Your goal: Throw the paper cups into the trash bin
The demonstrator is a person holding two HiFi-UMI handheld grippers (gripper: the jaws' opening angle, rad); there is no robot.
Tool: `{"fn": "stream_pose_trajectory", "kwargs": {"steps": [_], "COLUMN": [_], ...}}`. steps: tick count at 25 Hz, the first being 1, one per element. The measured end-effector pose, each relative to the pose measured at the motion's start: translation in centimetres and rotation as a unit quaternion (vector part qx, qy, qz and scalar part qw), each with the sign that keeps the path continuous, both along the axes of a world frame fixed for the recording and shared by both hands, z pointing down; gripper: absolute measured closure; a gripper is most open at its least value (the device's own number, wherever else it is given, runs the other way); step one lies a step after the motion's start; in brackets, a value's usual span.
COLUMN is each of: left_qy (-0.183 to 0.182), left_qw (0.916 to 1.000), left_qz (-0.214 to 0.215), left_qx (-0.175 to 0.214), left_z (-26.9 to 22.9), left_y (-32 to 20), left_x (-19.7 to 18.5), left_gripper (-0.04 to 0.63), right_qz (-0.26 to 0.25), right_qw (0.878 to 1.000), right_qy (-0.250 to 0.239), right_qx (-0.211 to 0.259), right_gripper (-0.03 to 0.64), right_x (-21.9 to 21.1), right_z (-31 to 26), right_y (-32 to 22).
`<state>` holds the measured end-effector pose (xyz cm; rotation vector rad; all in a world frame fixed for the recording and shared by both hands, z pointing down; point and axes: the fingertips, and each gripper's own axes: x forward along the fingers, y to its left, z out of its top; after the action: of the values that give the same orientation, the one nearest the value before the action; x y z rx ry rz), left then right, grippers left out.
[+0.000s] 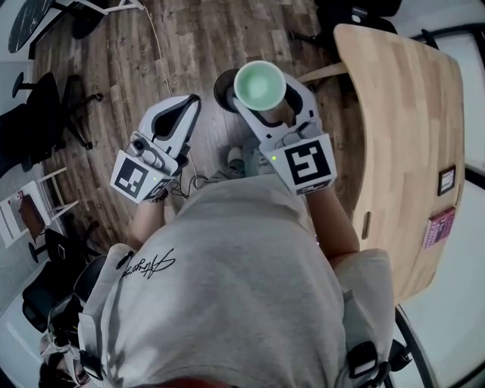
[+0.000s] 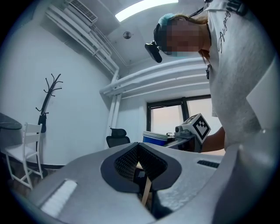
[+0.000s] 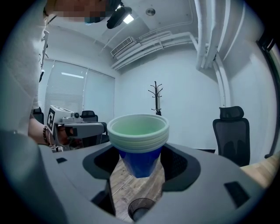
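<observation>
Floor [image 1: 151, 68]: was dark wood planks | table [image 1: 402, 114]: pale wood, stood at right | walls [image 3: 183, 78]: were white | coat stand [image 3: 156, 98]: stood by far wall | office chair [image 3: 231, 131]: black, stood near it | window [image 2: 168, 118]: showed dusky light | ceiling light [image 2: 144, 8]: was lit

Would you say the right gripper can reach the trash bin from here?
Probably yes: the right gripper holds the stacked cups over the open trash bin, with nothing visible between them.
</observation>
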<state>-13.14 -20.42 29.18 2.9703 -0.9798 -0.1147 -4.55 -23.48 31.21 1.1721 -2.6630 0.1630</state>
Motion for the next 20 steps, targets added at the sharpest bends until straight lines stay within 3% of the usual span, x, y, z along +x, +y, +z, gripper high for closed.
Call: {"fn": "stream_pose_trajectory", "kwargs": {"steps": [20], "left_qy": [0.006], "left_qw": [0.9974], "left_qz": [-0.058], "left_qx": [-0.043], "left_z": [6.1], "left_y": [-4.6], "left_x": [-0.6], "left_gripper": [0.592], "right_qz": [-0.054], "right_qw": [0.997], "right_qy": [0.005], "right_qx": [-0.052], "right_gripper": [0.325], "right_x": [-1.0], "right_z": [7.2], "right_y": [-4.2]}}
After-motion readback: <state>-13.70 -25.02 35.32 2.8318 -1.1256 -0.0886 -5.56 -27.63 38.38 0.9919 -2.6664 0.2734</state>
